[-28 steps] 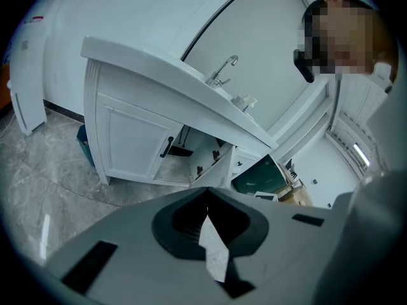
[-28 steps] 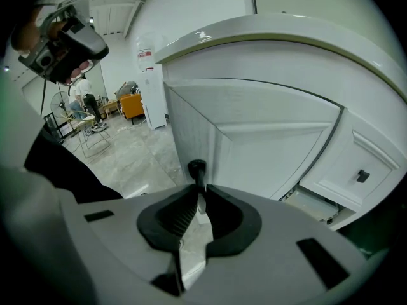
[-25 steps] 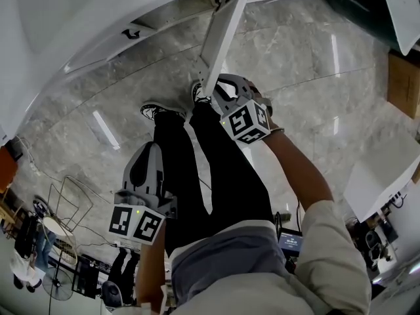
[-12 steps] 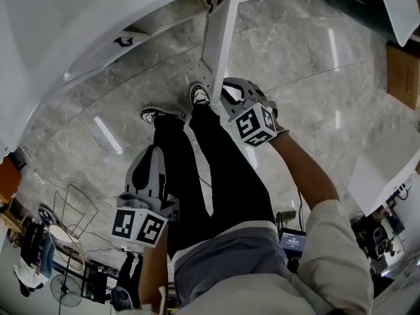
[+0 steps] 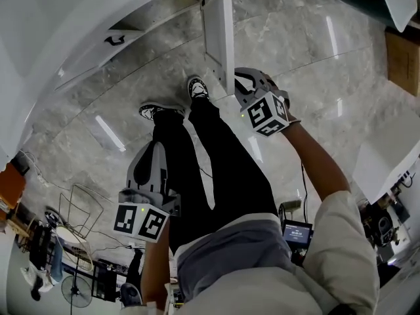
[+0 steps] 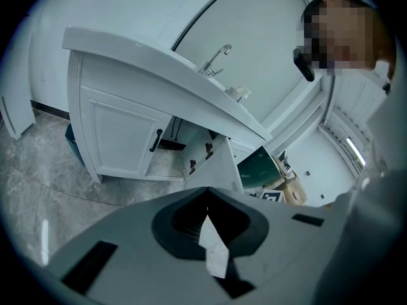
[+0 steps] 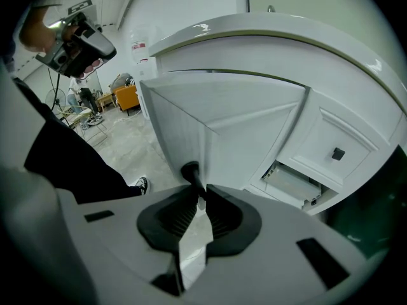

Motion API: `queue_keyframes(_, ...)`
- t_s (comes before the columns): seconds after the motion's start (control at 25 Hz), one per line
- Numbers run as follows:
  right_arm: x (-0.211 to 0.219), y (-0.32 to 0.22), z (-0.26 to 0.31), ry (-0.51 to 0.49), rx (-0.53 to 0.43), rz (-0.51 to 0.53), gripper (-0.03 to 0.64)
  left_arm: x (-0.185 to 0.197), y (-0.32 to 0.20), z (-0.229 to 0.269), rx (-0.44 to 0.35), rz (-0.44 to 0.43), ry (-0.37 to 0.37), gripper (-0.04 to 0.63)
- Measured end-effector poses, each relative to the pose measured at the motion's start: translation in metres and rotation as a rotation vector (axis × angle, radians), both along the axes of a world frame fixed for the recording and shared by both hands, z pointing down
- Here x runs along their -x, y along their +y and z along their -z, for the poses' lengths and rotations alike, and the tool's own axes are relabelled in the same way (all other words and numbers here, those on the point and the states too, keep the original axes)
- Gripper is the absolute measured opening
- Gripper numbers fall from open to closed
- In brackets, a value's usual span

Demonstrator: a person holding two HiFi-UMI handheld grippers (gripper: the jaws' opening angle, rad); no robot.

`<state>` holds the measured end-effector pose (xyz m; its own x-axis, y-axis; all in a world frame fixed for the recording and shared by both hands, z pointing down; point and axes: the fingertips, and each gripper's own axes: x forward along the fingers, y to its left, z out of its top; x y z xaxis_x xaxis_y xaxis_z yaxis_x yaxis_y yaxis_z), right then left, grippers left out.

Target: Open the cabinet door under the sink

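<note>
**Door (image 7: 241, 126) open, handle (image 7: 189, 172) clenched in right tool (image 7: 202, 192)**

The white door was found standing well out from the cabinet (image 6: 105, 84), turned nearly edge-on to the person in the head view. Its black handle was seen at the free edge, and the right tool was clenched on it — the handle's stem ran down between the two ribbed pads, which were closed against it. In the head view that tool was held just beside the door's near end, with the arm (image 5: 315, 169) stretched forward above the grey marble floor (image 5: 315, 58).

The left tool (image 6: 207, 197) was clenched on nothing: its jaws were pressed together with no gap, and nothing was held between them. It was carried low beside the person's legs (image 5: 216, 169), well apart from the cabinet and pointed toward it.

The cabinet was topped by a white worktop (image 6: 146, 59), from which a chrome tap (image 6: 216, 54) rose. A second door (image 6: 121, 142) — to the left of the open one in the left tool's view — was shut, with a black pull (image 6: 156, 140) upright near its right edge. In the right tool's view a white panel (image 7: 318, 138) with a small black knob (image 7: 338, 152) was seen to the right of the open door. One shoe (image 5: 197, 87) was planted on the floor near the door's free edge.
</note>
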<state>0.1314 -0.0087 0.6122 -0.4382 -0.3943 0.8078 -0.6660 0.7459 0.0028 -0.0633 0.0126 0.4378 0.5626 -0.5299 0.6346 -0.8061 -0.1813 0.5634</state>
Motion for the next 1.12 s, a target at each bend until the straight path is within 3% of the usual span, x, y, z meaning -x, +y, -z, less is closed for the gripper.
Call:
queue_keyframes(0.24, -0.018, 0.000, 0.001, 0.010, -0.007, 0.039, 0.052, -0.010, 0.000, 0.003, -0.002, 0.010, 0.003, 0.000)
queue_keyframes(0.88, -0.070, 0.002, 0.004, 0.043, 0.004, 0.088, 0.049, -0.029, -0.004, 0.007, 0.000, -0.062, -0.003, 0.000)
queue_keyframes(1.12, -0.098, -0.003, 0.002, 0.058, 0.010, 0.031, 0.048, -0.034, -0.010, 0.010, -0.009, -0.091, -0.010, 0.000)
